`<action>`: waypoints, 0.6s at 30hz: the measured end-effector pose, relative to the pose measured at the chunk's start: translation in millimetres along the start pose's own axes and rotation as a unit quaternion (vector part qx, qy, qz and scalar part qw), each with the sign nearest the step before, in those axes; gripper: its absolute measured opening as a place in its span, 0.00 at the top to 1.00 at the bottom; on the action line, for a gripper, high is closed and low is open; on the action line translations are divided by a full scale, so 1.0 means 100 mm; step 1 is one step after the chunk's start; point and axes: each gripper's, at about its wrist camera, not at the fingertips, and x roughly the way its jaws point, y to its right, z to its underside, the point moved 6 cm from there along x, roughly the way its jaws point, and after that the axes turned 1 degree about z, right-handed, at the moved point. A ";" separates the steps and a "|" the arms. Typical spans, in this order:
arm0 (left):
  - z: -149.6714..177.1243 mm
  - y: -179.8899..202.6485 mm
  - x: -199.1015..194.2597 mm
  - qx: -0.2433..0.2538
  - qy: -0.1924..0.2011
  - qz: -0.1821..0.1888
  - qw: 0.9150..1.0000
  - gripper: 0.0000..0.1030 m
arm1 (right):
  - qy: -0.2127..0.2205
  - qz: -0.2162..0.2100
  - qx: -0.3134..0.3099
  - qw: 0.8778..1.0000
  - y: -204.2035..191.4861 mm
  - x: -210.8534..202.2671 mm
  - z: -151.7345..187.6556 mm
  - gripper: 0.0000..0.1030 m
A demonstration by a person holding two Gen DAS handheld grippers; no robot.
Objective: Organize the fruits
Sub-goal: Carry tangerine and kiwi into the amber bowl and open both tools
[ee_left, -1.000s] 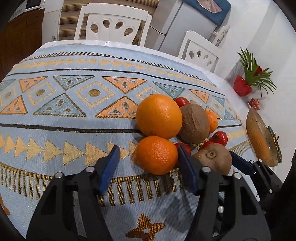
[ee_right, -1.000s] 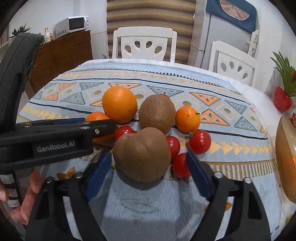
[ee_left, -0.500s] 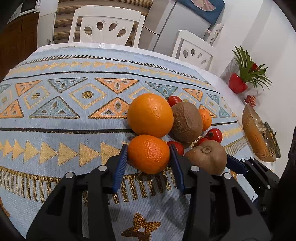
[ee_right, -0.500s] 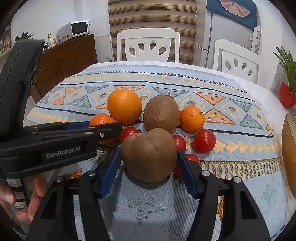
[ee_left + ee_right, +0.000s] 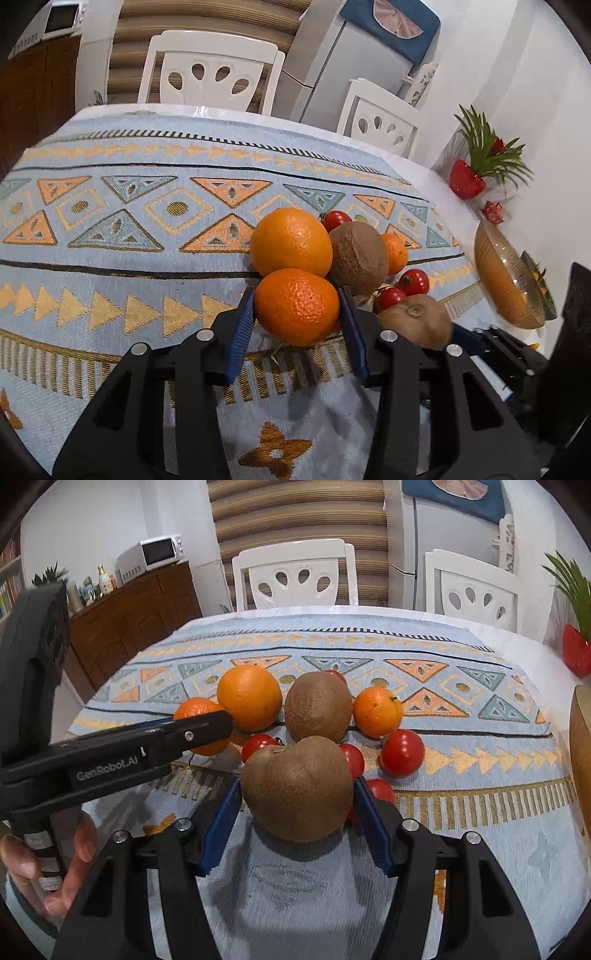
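Orange and brown fruits are getting picked up.
I am squeezing the left gripper [image 5: 297, 325] on a small orange [image 5: 297, 306] and the right gripper [image 5: 295, 818] on a kiwi [image 5: 297, 788], to sort them.

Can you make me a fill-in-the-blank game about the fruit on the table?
1. The left gripper squeezes a small ____.
2. The right gripper squeezes a brown ____.
3. The little tomatoes are coloured ____.
4. The fruit lies on a patterned ____.

Missing words: orange; kiwi; red; tablecloth.
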 end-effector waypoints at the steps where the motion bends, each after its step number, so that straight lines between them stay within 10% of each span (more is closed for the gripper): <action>1: 0.01 0.01 0.02 0.011 -0.001 -0.018 1.000 0.57 | 0.001 -0.005 0.003 1.000 0.01 -0.02 0.01 0.41; 18: 0.01 0.99 -0.21 0.103 0.011 0.010 0.995 0.57 | 0.021 -0.048 0.114 0.992 0.86 -0.91 0.43 0.41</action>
